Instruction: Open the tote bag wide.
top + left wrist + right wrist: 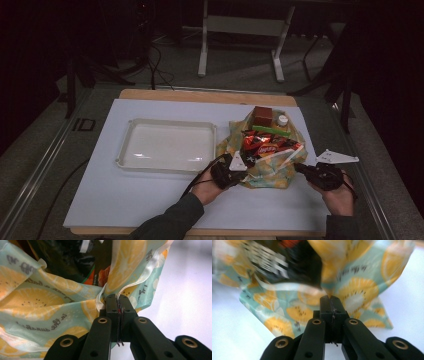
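The lemon-print bag (265, 167) sits between both grippers: left gripper (117, 300) pinches its rim, right gripper (330, 301) clamps its edge.

Free room: bare white board (150, 200) along the near edge and between the tray (170, 145) and the printed bag (265, 172). Obstacles: the tray at left; the bag at right, packed with snack packets (265, 145), a brown box (262, 116) and a capped bottle (283, 120) (rear approach blocked).
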Demonstrator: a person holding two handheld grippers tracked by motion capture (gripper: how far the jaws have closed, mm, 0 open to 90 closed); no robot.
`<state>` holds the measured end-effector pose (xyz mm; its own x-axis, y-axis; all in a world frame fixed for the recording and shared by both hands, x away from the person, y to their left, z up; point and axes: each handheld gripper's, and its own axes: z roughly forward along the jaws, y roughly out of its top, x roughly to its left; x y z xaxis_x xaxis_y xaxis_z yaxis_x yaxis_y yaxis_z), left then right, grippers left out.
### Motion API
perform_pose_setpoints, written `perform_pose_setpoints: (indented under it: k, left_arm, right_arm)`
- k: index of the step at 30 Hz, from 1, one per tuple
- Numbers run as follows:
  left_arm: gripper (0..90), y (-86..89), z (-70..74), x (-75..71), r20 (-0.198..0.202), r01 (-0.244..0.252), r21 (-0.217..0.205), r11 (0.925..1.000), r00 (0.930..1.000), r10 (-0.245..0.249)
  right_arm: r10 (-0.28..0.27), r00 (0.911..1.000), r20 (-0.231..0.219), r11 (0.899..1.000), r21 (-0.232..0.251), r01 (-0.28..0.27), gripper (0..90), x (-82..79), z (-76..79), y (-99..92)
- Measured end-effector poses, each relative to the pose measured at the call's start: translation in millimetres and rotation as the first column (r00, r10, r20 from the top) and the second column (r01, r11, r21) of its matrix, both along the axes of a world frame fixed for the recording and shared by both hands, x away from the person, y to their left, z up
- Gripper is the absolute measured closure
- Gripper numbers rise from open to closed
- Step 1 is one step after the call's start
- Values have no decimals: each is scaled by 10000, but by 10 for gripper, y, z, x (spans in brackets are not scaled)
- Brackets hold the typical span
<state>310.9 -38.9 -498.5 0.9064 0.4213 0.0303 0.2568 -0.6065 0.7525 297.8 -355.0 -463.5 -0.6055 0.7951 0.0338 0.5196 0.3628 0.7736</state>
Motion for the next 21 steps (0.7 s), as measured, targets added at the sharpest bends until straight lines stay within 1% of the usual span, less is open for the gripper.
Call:
perform_pose_setpoints:
  k: [3, 5, 7, 8, 9, 10, 11, 13, 15, 17, 18, 19, 20, 21]
  left_arm:
    - [879, 9, -14, 0, -29, -44, -53, 10000, 10000, 44]
    - [878, 12, -12, 1, 0, -75, -53, 10000, 10000, 75]
    - [876, 13, -8, 0, 21, -123, -94, 9999, 9999, 124]
    - [876, 15, -5, 0, 37, -127, -125, 9998, 9999, 127]
    - [876, 17, 0, -1, 37, -130, -134, 9998, 9999, 130]
    - [875, 18, 1, -2, 51, -141, -142, 9998, 9999, 142]
    - [875, 19, 2, -2, 60, -156, -153, 9998, 9999, 157]
    - [874, 19, 2, -2, 74, -169, -141, 9998, 9998, 170]
    - [873, 21, 4, 0, 72, -198, -165, 9997, 9998, 199]
    - [873, 21, 4, -1, 69, -224, -203, 9995, 9997, 226]
    - [872, 22, 4, 0, 70, -228, -213, 9995, 9997, 229]
    - [872, 21, 4, 1, 62, -249, -241, 9994, 9997, 250]
    - [872, 22, 4, 3, 55, -257, -248, 9994, 9997, 258]
    - [872, 22, 4, 5, 49, -259, -260, 9993, 9996, 261]
  right_arm:
    - [-213, 9992, -352, 9997, -162, 207, 900, 26, -124, -51]
    - [-249, 9986, -476, 9997, -75, 246, 900, 34, -161, -84]
    - [-385, 9977, -558, 9989, -306, 368, 900, 48, -193, -99]
    - [-447, 9972, -606, 9987, -253, 432, 900, 49, -202, -105]
    - [-395, 9976, -561, 9992, -48, 393, 900, 44, -197, -112]
    - [-341, 9985, -426, 9993, 147, 347, 900, 37, -174, -117]
    - [-353, 9988, -332, 9990, 250, 361, 878, 26, -139, -115]
    - [-146, 9998, -92, 9996, 247, 149, 813, -5, -60, -103]
    - [-66, 9999, 121, 9997, 255, 63, 734, -40, 18, -99]
    - [101, 9997, 209, 9994, 338, -108, 664, -74, 92, -105]
    - [189, 9995, 235, 9992, 360, -198, 662, -94, 131, -110]
    - [456, 9988, 194, 9977, 501, -465, 650, -112, 169, -116]
    - [633, 9977, 221, 9965, 536, -644, 617, -132, 208, -115]
    - [654, 9972, 352, 9968, 438, -669, 580, -157, 250, -109]
